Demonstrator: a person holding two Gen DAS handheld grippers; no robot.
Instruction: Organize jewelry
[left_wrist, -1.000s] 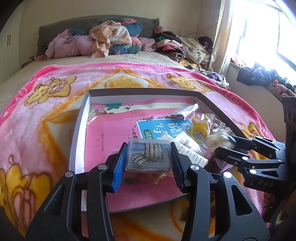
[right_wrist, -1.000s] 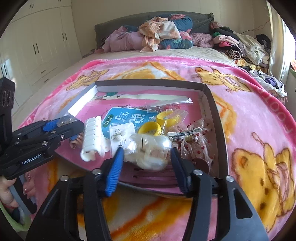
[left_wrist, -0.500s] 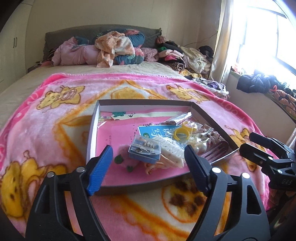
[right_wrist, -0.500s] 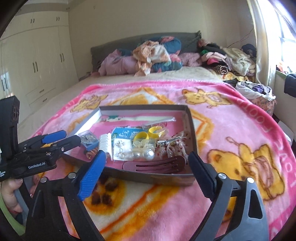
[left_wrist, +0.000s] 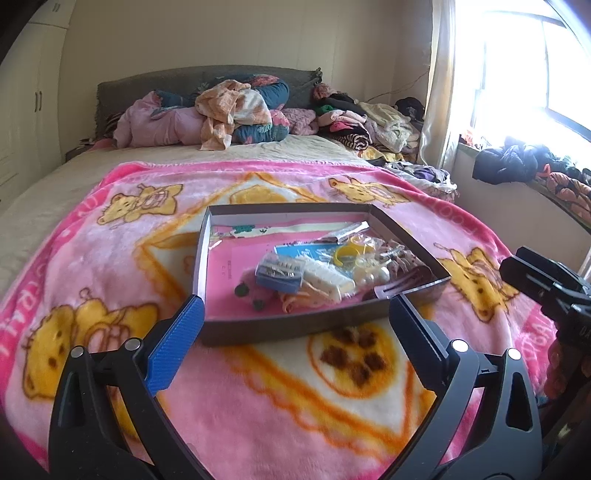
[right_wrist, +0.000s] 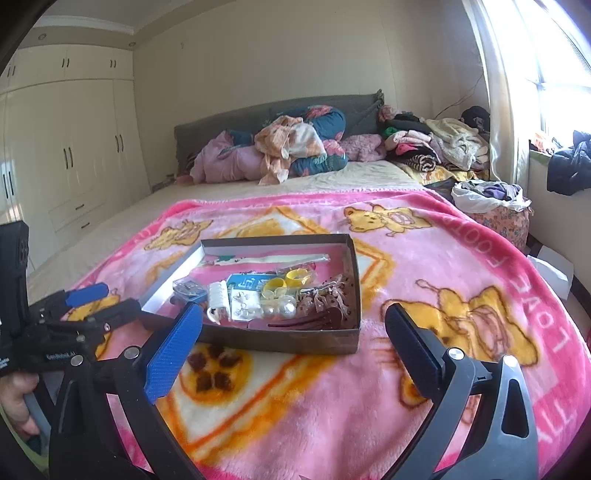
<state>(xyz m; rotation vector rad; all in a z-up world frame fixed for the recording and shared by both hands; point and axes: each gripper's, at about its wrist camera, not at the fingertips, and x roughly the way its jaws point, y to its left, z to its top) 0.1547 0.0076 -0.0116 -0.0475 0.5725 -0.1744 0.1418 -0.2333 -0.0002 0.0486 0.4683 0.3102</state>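
**A:** Left wrist view: left gripper (left_wrist: 293, 314) and right gripper (right_wrist: 293, 323), jaws just opened wide, nothing between them. Jewelry box (left_wrist: 279, 275)?

**B:** Inside tray (left_wrist: 295, 326), mid-bed, near its front edge. Probably light, rigid, slippery; grip its long sides.

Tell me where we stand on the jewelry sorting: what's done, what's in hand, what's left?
Done: the clear ring box, pearls and brown comb lie inside the tray.
In hand: nothing; the left tool and right tool, jaws just opened, are empty, short of the tray.
Left: the pieces lie bunched together, unsorted.
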